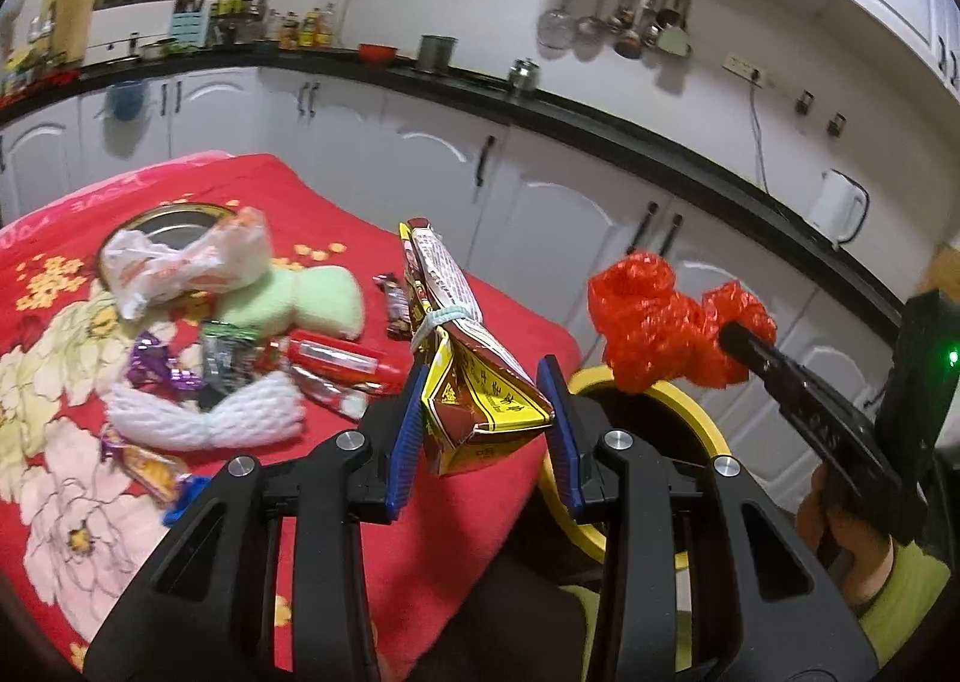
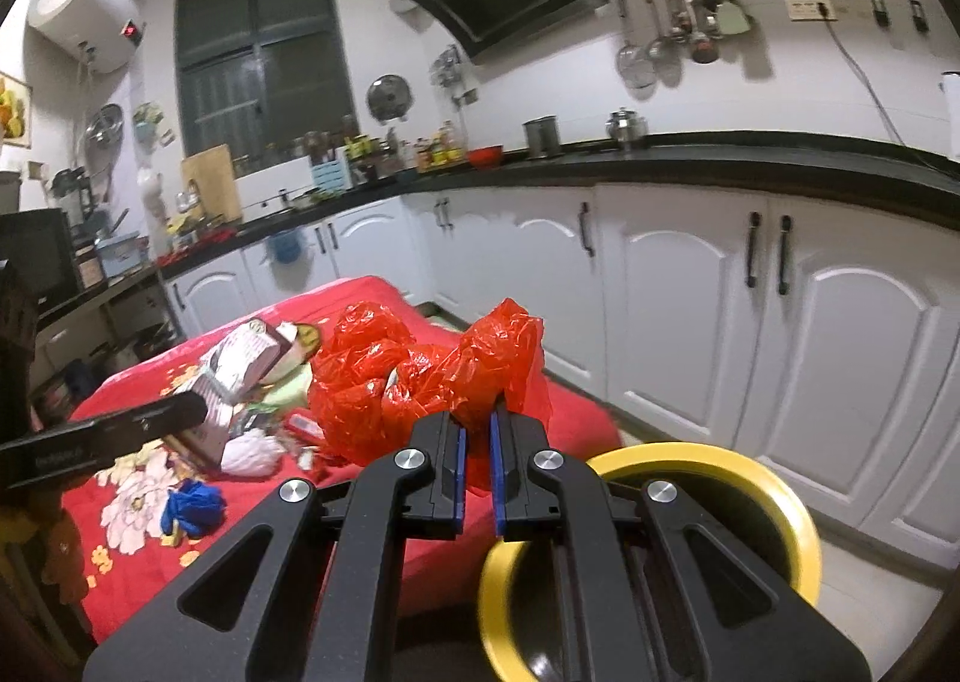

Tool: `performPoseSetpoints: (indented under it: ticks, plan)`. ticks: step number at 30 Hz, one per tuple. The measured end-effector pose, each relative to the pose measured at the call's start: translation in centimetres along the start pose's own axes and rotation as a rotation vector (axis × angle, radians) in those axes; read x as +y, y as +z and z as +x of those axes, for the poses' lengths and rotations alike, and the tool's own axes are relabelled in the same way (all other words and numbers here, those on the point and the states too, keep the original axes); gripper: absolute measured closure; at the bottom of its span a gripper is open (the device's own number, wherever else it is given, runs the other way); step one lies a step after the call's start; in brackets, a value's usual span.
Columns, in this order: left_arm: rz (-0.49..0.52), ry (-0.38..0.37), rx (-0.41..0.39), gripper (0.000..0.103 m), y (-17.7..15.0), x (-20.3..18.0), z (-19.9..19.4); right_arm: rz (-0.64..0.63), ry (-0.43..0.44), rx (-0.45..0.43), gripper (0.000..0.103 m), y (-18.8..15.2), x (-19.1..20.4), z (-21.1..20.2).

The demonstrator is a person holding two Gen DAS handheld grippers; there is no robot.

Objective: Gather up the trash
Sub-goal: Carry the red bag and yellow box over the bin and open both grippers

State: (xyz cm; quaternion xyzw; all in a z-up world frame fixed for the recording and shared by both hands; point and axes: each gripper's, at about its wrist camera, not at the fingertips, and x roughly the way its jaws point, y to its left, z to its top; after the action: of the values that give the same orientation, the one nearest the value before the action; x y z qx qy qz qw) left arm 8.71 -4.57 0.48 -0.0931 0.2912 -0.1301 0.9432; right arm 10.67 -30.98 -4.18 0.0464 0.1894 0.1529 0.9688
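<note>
My left gripper is shut on a crumpled red-and-yellow carton tied with string, held above the red-covered table's right edge. My right gripper is shut on a crumpled red plastic bag; the bag also shows in the left wrist view, above the yellow-rimmed trash bin. The bin sits on the floor just right of the table. Several pieces of trash lie on the table: a white-orange plastic bag, a green sponge, white foam netting, a red tube and candy wrappers.
The red flowered cloth covers the table. A metal plate lies at its far side. White cabinets under a black counter run behind. A blue wrapper lies near the table's front.
</note>
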Motion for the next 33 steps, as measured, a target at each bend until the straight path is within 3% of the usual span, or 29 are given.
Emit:
performPoseSetpoints:
  ticks: [19, 33]
  plan:
    - [0.138, -0.164, 0.100, 0.074, -2.4, -8.2, 4.2, 0.064, -0.186, 0.017, 0.097, -1.1, -7.2, -2.6]
    - [0.178, -0.248, 0.210, 0.074, -4.8, -11.7, 8.9, 0.127, -0.267, 0.132, 0.097, -4.0, -11.6, -1.6]
